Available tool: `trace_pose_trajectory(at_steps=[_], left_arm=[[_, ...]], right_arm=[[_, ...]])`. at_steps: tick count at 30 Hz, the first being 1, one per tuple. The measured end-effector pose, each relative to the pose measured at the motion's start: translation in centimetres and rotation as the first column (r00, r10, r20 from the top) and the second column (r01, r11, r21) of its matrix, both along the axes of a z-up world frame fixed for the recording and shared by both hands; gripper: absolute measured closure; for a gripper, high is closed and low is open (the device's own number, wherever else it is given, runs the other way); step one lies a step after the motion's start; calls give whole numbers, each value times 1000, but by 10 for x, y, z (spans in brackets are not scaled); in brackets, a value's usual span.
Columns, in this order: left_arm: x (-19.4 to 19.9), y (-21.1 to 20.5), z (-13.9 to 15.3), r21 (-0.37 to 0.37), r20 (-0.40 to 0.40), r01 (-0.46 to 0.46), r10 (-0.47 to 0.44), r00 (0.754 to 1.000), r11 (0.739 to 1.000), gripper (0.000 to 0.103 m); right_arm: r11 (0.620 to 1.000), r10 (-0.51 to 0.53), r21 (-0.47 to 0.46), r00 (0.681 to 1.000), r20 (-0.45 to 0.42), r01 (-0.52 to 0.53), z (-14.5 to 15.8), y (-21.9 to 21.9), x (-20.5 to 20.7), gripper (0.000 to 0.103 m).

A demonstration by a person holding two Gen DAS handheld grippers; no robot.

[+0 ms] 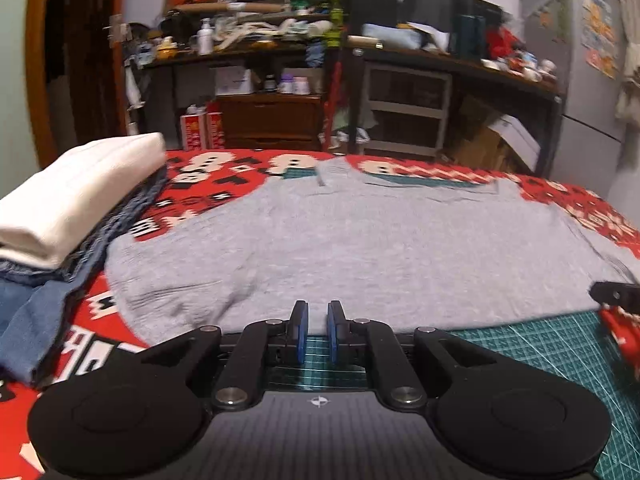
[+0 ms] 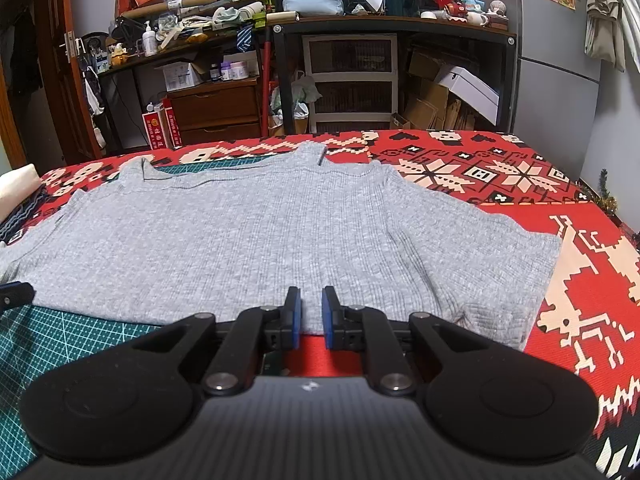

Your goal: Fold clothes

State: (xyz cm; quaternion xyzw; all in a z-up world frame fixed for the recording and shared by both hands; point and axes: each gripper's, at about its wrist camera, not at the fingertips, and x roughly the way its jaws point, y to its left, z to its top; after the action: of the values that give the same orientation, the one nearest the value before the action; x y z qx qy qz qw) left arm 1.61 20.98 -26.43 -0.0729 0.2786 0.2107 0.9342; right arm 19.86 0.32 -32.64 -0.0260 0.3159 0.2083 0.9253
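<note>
Right wrist view: grey ribbed top [image 2: 256, 236] found spread flat, unfolded, on red patterned cloth [image 2: 520, 184] and green cutting mat [image 2: 60, 336]. Folded stack [image 1: 76, 204] noted at left, judged finished. Left tool [image 1: 318, 330] and right tool [image 2: 311, 316] at near hem, jaws slightly parted, gripping nothing.

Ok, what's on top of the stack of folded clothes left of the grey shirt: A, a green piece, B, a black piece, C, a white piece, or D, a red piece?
C: in the left wrist view a folded white piece tops the stack, over blue ones, beside the grey shirt.
</note>
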Motion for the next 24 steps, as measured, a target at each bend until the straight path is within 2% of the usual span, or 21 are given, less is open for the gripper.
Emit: trace_pose_trajectory(at_steps=[4,11,13,19,21,24], left_arm=[[0,-4,3,-7,11,21,-21,1000,1000,93],[16,-27,2,-13,8,125,-124,992,992,93],[18,-28,0,-5,-15,112,-112,994,994,93],[11,-16,0,-14,-3,58,-58,998,998,93],[11,-17,3,-29,16,62,-61,998,998,93],[19,-30,4,-27,24,129,-129,991,991,93]], right_arm=[[1000,-1,0,1000,-1,1,0,0,0,91],[1000,-1,-1,1000,1,1,0,1,-2,91],[1000,-1,-1,1000,1,1,0,1,-2,91],[1000,-1,-2,1000,0,1,1,1,-1,90],[1000,-2,-1,1000,-1,2,1,1,-1,90],[1000,-2,-3,1000,1,2,1,2,-1,90]])
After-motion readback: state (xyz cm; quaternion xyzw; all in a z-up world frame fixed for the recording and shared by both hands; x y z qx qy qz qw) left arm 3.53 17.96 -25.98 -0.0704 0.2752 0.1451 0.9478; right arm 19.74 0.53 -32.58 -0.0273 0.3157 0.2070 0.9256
